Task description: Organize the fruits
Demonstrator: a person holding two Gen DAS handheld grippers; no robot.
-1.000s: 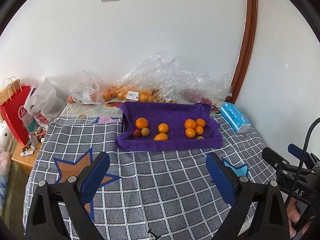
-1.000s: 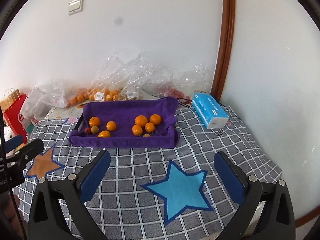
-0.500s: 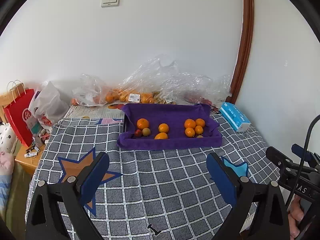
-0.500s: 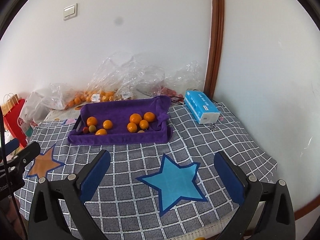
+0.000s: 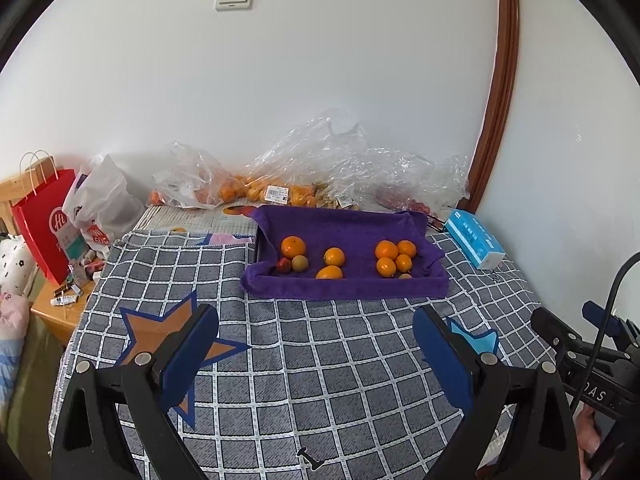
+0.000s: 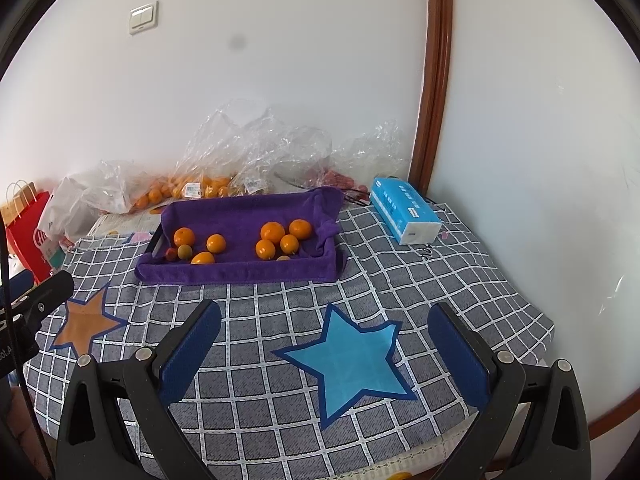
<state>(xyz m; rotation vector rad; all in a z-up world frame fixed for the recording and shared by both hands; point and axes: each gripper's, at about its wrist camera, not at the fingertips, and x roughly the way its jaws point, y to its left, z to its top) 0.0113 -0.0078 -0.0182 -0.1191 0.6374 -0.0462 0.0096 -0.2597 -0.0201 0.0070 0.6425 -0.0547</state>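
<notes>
A tray lined with a purple towel stands at the far side of the checked table. In it lie several oranges: a cluster of oranges at the right, a big orange at the left, with a small red fruit and a greenish fruit beside it. My left gripper is open and empty, well short of the tray. My right gripper is open too, above a blue star patch.
Clear plastic bags of more oranges lie against the wall behind the tray. A blue tissue pack sits at the right. A red paper bag and a white bag stand at the left, off the table edge.
Both grippers have drawn back and risen a little, so the tray looks smaller and farther. Both stay open; the fruit has not moved.
</notes>
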